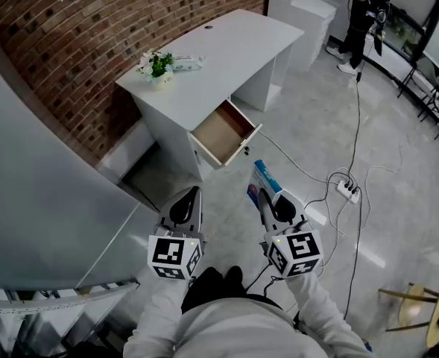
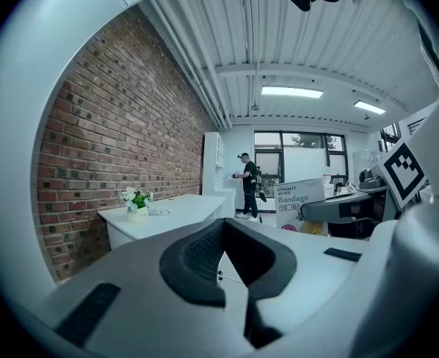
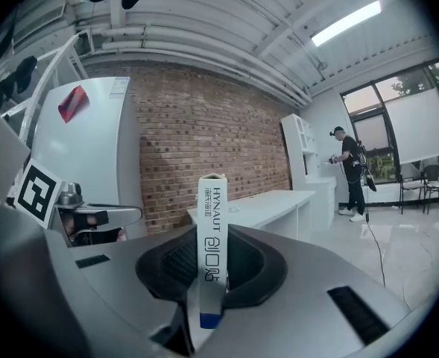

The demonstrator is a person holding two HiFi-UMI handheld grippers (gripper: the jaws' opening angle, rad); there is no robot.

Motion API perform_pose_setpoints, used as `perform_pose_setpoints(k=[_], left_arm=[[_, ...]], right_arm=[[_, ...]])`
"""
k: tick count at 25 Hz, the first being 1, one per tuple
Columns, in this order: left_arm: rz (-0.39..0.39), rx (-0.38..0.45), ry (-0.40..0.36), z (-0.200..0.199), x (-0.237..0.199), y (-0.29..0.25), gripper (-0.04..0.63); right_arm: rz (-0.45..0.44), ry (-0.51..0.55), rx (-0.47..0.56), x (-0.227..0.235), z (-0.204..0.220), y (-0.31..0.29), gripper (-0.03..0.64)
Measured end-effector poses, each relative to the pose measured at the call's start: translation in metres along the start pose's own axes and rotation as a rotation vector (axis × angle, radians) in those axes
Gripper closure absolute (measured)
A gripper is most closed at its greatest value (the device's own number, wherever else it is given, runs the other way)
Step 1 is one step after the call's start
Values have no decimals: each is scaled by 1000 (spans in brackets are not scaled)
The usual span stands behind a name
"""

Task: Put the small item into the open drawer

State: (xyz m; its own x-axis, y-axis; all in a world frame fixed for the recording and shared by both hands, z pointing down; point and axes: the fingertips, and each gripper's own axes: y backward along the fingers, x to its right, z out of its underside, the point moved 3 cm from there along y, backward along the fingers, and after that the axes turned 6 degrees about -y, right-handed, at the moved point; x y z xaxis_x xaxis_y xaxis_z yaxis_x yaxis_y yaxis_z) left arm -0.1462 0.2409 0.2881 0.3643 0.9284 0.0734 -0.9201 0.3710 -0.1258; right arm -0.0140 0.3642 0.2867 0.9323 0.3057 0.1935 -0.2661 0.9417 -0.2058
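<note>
The right gripper [image 1: 270, 202], in the lower middle of the head view, is clamped on a slim blue-and-white bandage box [image 1: 263, 180]. In the right gripper view the box stands upright on its narrow edge between the two dark pads, with its blue end toward the bottom of the frame and its top sticking up above the jaws. The left gripper [image 1: 189, 202], just to the left of it, has its jaws drawn together with nothing between them. Both tools are held over the grey floor, well apart from the white desk [image 1: 238, 43], which stands in the upper middle of the frame against a brick wall [image 1: 92, 17]. The drawer [image 1: 223, 134] is pulled out from the desk's near side toward the centre of the frame, and its wood-coloured inside is showing. A small potted plant [image 1: 158, 66] sits on the desk's left end, beside a flat pale object [image 1: 189, 63] that may be a packet; it is too small to tell. A power strip [image 1: 347, 191] with cables lies on the floor at right, and a person [image 1: 364, 13] stands in the upper right corner.
</note>
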Motion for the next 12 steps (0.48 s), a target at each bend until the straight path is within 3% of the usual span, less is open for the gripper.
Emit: perform_pose_setpoints(k=[12], left_arm=[[8, -25, 1, 9, -13, -39, 580]], right_arm=[[4, -46, -59, 18, 8, -42, 534]])
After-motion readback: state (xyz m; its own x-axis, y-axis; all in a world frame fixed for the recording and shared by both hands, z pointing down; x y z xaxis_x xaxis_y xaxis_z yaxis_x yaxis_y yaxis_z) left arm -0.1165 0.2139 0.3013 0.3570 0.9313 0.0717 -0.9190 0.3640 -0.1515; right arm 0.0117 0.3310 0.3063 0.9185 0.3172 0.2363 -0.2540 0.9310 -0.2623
